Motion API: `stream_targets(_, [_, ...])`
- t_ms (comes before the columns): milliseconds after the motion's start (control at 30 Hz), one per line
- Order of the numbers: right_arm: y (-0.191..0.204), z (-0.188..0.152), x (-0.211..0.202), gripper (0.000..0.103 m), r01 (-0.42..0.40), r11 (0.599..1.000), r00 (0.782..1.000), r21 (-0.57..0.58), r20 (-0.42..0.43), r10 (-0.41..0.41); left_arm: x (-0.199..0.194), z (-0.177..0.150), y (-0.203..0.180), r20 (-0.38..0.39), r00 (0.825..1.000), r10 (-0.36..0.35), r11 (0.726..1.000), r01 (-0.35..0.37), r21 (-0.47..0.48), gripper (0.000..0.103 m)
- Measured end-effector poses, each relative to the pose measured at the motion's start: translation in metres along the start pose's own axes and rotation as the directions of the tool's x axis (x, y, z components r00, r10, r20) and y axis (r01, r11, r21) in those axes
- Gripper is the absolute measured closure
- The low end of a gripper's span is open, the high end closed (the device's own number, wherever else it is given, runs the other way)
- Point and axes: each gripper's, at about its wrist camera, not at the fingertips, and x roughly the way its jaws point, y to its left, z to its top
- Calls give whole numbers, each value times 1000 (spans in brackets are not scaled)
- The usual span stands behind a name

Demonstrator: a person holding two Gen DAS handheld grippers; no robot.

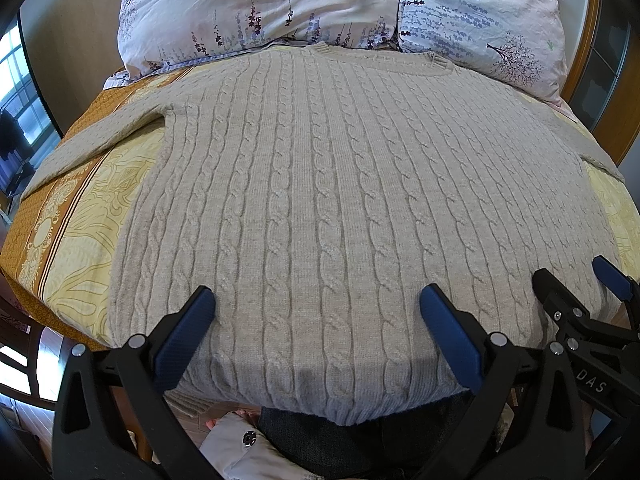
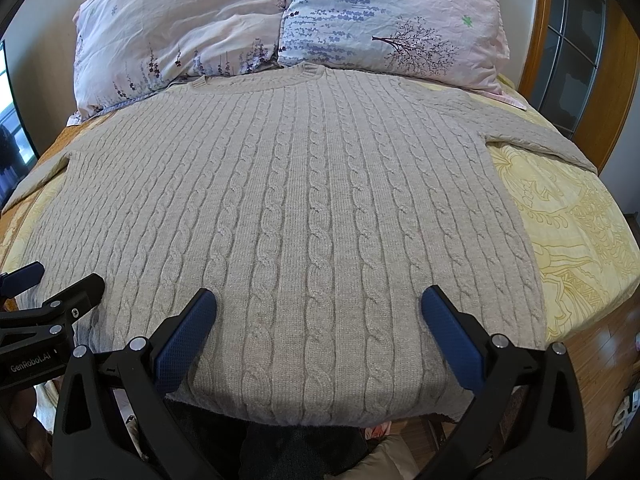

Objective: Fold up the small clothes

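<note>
A beige cable-knit sweater [image 1: 320, 184] [image 2: 304, 200] lies flat on the bed, collar toward the pillows, both sleeves spread sideways, hem hanging over the near edge. My left gripper [image 1: 318, 304] hovers open over the hem, left of centre; its blue pads hold nothing. My right gripper [image 2: 320, 306] is also open above the hem, further right, empty. Each gripper shows in the other's view: the right gripper [image 1: 580, 280] at the right edge, the left gripper [image 2: 56, 280] at the left edge.
Two floral pillows [image 1: 260, 12] [image 2: 392, 20] lean at the head of the bed. A yellow patterned sheet [image 2: 572, 232] with an orange border [image 1: 24, 240] covers the mattress. A wooden headboard frame [image 2: 544, 40] stands at right. Wooden floor [image 2: 600, 352] and dark clothing [image 1: 340, 444] lie below.
</note>
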Motion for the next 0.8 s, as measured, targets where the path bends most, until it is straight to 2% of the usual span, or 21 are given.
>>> stream_targets(533, [1, -1, -2, 1, -18, 1000, 1000, -25, 12, 19, 1, 6, 3, -29, 1000, -4, 1000, 4, 6, 2])
stream_targets(700, [-1, 1, -1, 1, -62, 995, 997, -78, 50, 66, 4, 8, 1, -45, 999, -6, 1000, 6, 19, 2])
stream_targets(800, [-9, 2, 0, 1, -118, 986, 988, -115, 89, 128, 6, 11, 1, -47, 999, -12, 999, 13, 30, 2])
